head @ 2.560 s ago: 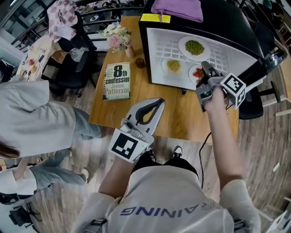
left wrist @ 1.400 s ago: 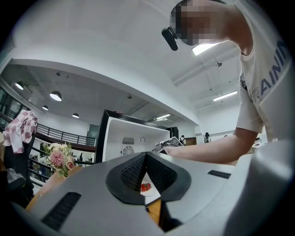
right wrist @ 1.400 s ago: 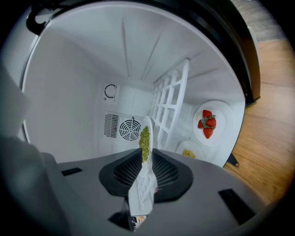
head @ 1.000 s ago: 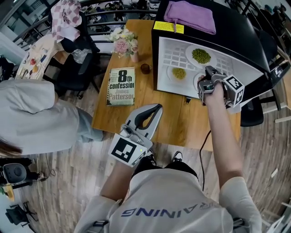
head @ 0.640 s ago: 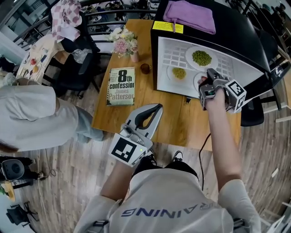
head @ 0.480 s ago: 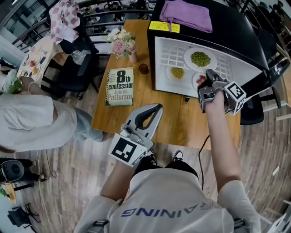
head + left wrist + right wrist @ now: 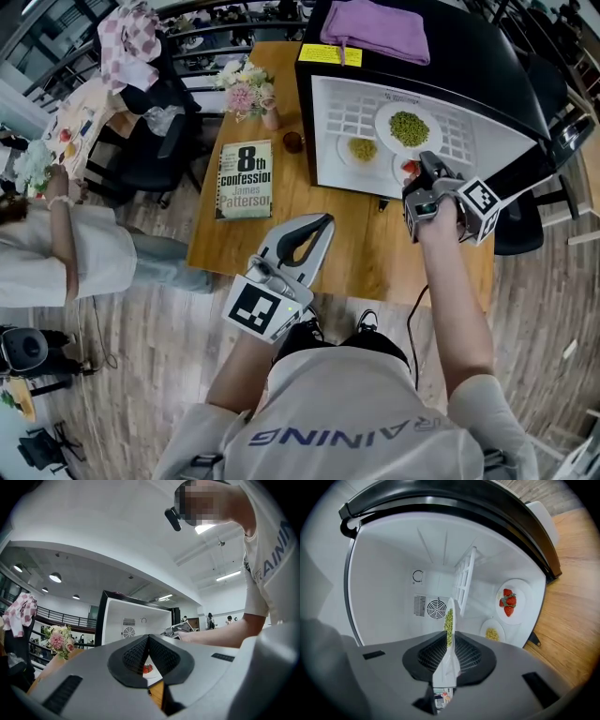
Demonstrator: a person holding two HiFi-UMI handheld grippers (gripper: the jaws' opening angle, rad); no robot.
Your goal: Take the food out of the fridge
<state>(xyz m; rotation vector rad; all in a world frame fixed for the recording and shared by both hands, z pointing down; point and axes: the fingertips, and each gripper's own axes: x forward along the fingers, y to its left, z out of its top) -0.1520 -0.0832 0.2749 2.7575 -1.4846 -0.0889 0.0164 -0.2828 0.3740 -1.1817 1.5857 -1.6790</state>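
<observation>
A black mini fridge stands open on the wooden table, and three white plates lie on its white rack. The plate of green peas is edge-on in the right gripper view, where my right gripper is shut on its rim; the jaws have just eased slightly wider. In the head view that gripper is at the fridge mouth and partly hides the strawberry plate. The corn plate lies beside it. My left gripper hangs shut and empty over the table's near edge.
A book, a vase of flowers and a small brown cup sit on the table left of the fridge. A purple cloth lies on top of the fridge. A person stands at the far left.
My right gripper has drawn back a little at the fridge opening, still gripping the pea plate. The left gripper has stayed put. The person at the left has shifted and raised an arm.
</observation>
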